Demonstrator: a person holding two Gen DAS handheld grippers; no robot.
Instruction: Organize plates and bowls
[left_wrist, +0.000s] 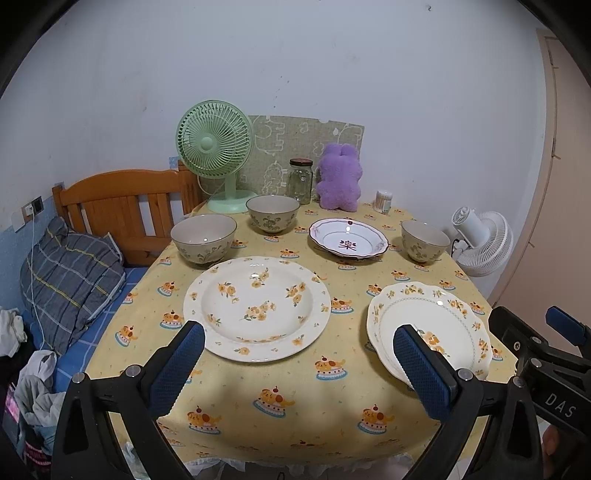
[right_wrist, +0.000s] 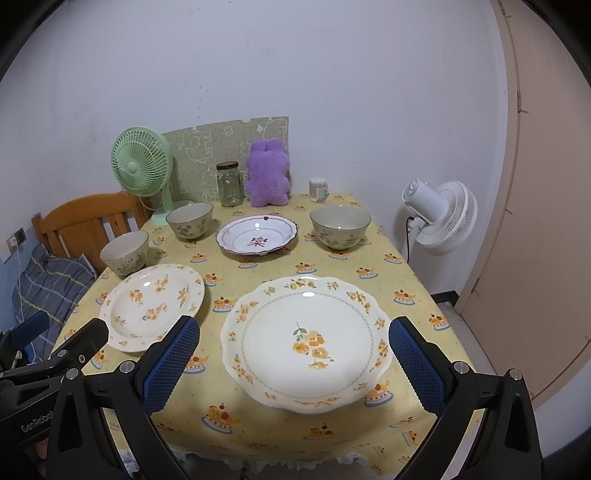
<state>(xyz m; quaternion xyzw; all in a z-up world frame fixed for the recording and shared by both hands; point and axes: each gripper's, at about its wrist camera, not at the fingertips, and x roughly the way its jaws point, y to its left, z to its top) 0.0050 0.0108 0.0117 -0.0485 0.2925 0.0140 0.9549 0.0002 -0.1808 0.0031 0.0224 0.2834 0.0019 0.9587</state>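
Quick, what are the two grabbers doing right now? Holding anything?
Left gripper: open, holding nothing, above the table.
Right gripper: open, holding nothing, a plate lies ahead between its fingers.

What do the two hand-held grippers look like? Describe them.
Both the left hand-held gripper and the right hand-held gripper have black frames with silver bolts and two fingers faced in blue, dimpled pads. White lettering marks their bodies.

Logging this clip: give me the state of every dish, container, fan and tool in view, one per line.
Left tool: open, empty.
Right tool: open, empty.
Round plate: flat, empty, unstacked.
Scalloped plate: flat, empty, unstacked.
Red-trimmed plate: flat, empty.
Three bowls: upright, empty, apart.
Jar: upright, lid on.
Green fan: upright.
White fan: tilted, beside the table.
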